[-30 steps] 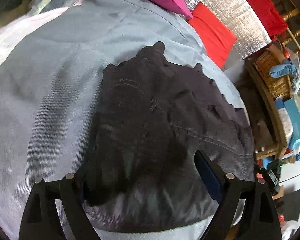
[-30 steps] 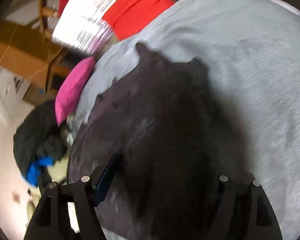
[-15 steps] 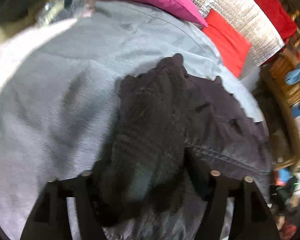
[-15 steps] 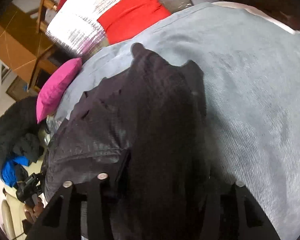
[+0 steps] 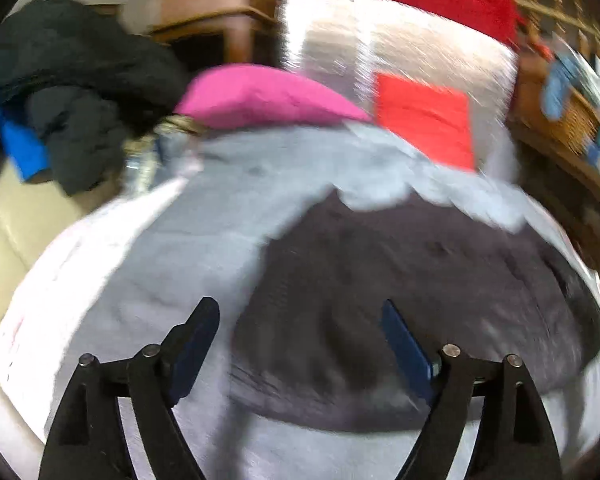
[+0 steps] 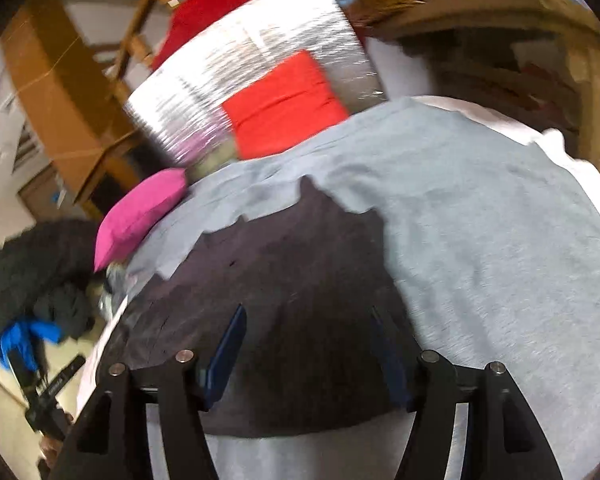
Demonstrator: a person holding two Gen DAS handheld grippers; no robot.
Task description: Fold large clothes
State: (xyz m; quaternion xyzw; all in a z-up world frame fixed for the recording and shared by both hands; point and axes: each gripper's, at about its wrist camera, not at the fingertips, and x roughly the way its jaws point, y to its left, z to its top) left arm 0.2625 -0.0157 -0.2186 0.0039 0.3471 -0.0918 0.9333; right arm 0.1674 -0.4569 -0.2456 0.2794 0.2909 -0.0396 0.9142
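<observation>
A dark folded garment [image 5: 412, 300] lies flat on a grey sheet [image 5: 204, 216]; it also shows in the right wrist view [image 6: 300, 288] on the grey sheet [image 6: 480, 240]. My left gripper [image 5: 296, 320] is open and empty, raised above the garment's near left edge. My right gripper [image 6: 306, 324] is open and empty, raised above the garment's near edge. Both views are motion-blurred.
A pink pillow [image 5: 260, 96], a red cushion [image 5: 424, 120] and a silver foil panel [image 5: 400, 52] stand at the far edge. A dark jacket pile [image 5: 72, 80] lies at the left. Wicker baskets and shelves [image 5: 572, 116] are at the right.
Both grippers let go of the dark garment, opened and pulled back and up. The garment now lies folded flat on the sheet.
</observation>
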